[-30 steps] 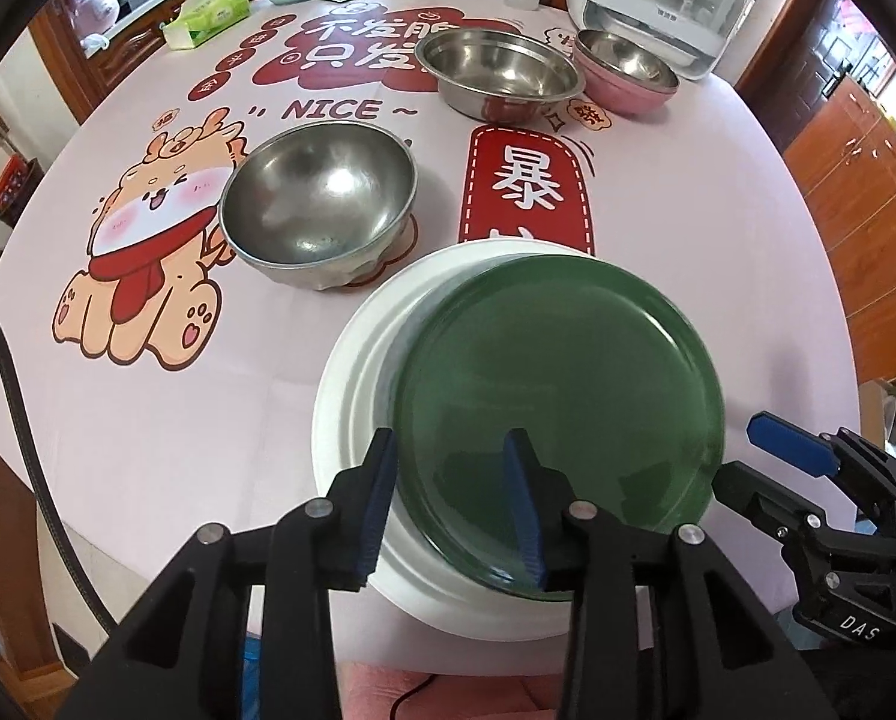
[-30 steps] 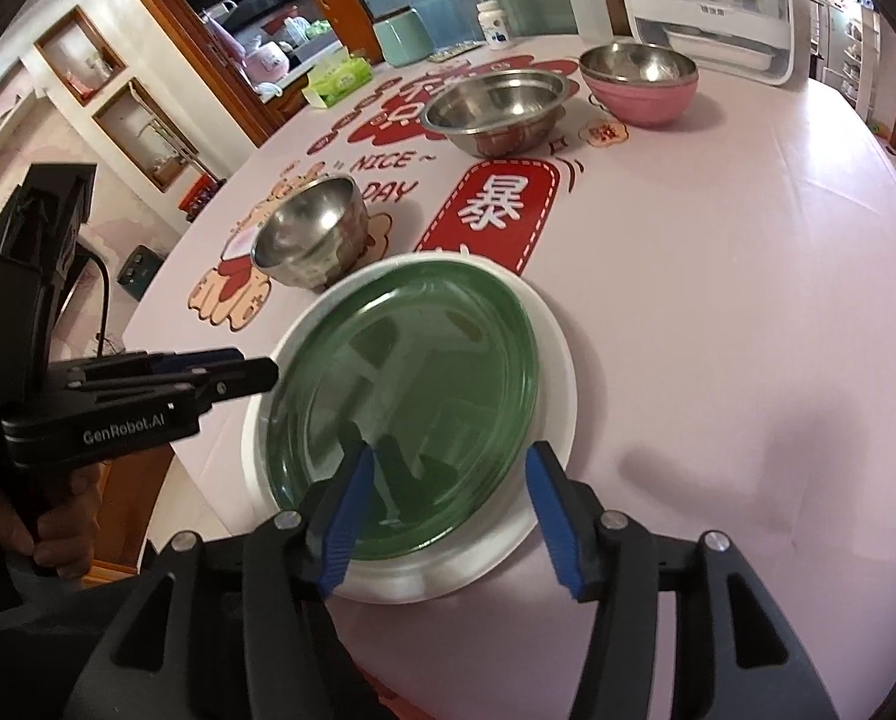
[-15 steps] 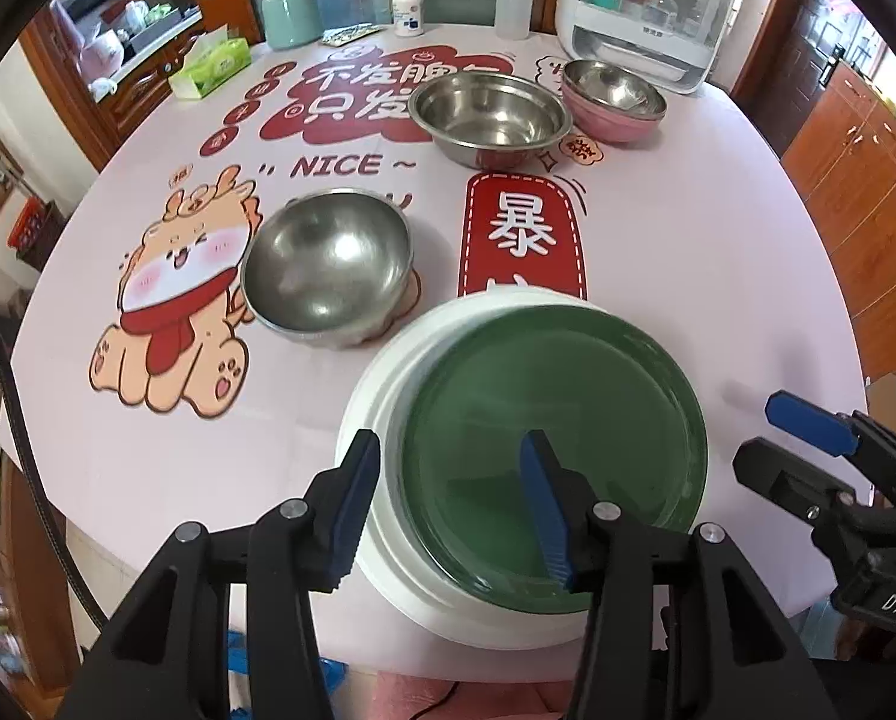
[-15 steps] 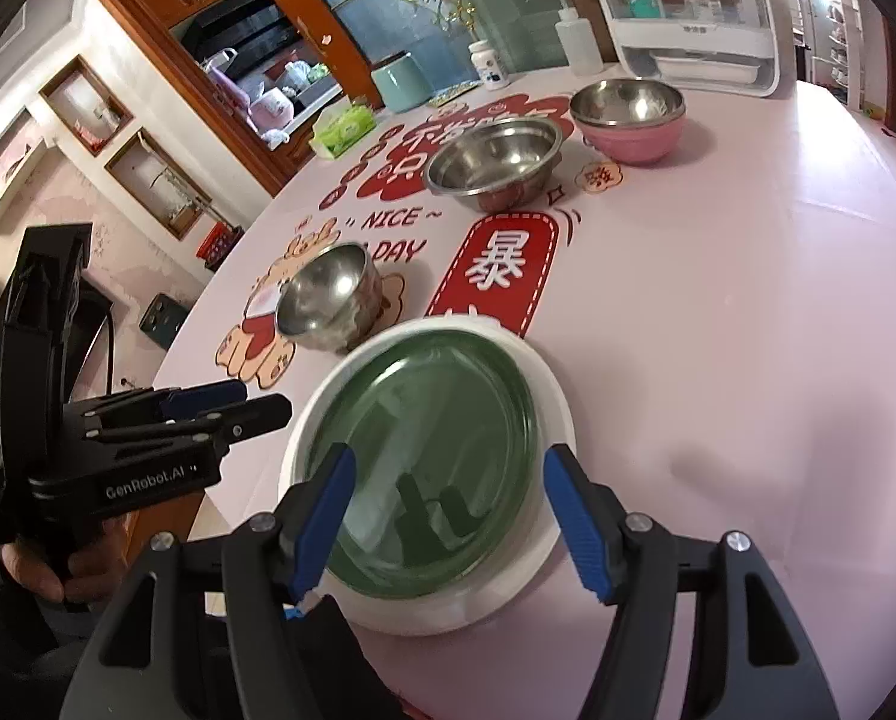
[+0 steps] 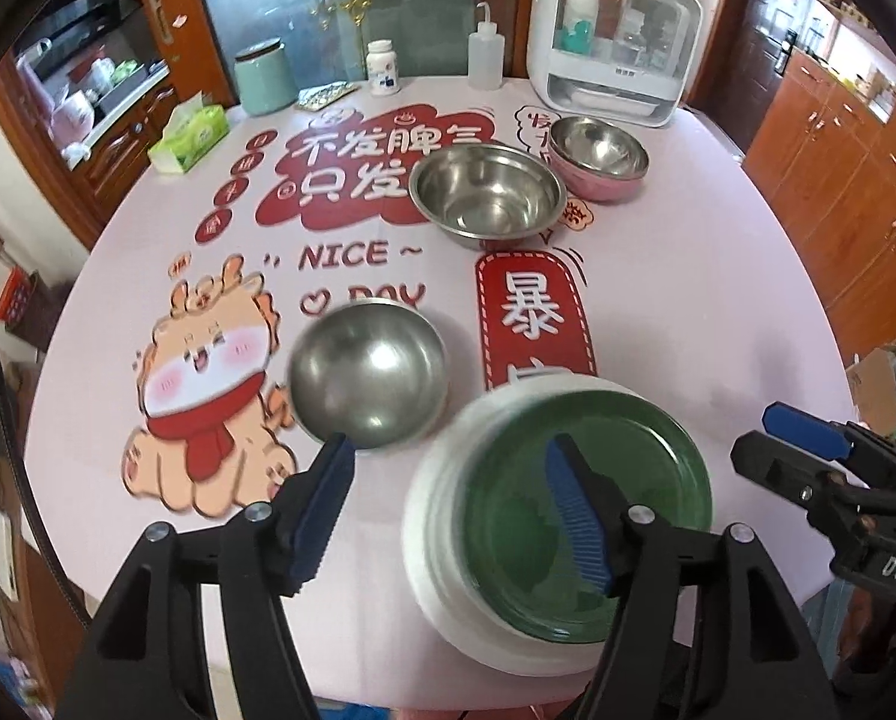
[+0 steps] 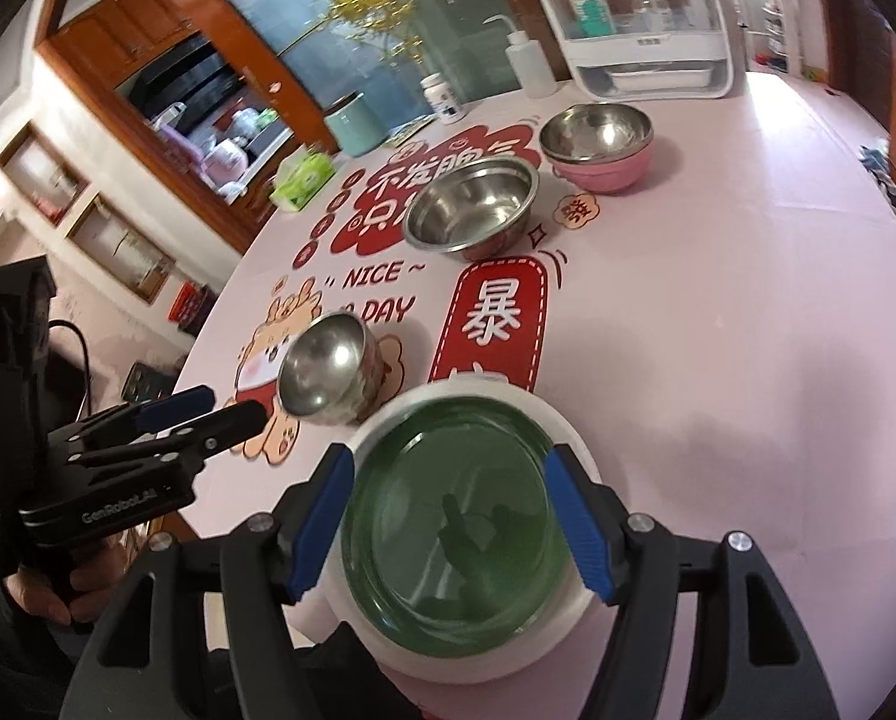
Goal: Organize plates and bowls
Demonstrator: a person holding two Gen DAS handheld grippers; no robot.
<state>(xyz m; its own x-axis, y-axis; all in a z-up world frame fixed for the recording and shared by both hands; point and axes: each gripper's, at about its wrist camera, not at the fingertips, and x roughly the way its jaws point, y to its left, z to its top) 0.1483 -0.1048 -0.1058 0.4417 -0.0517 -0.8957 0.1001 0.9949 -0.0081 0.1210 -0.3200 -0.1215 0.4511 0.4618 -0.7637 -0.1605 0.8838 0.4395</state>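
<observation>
A green plate (image 5: 622,516) lies stacked on a white plate (image 5: 435,516) at the table's near edge; they also show in the right wrist view, the green plate (image 6: 448,546) on the white plate (image 6: 574,438). A small steel bowl (image 5: 368,373) (image 6: 323,365) stands to their left. A larger steel bowl (image 5: 488,195) (image 6: 472,204) and a steel bowl nested in a pink bowl (image 5: 598,159) (image 6: 598,147) stand farther back. My left gripper (image 5: 454,504) (image 6: 201,408) is open and empty above the near edge. My right gripper (image 6: 454,516) (image 5: 802,426) is open and empty above the plates.
At the table's far side stand a white dispenser box (image 5: 613,36), a squeeze bottle (image 5: 487,48), a pill bottle (image 5: 383,67), a teal canister (image 5: 264,78) and a green tissue pack (image 5: 189,135). Wooden cabinets (image 5: 850,192) stand to the right.
Both grippers have pulled back and risen from the plates, and their jaws have opened wider. The plates and bowls look smaller and farther; they have not moved on the table.
</observation>
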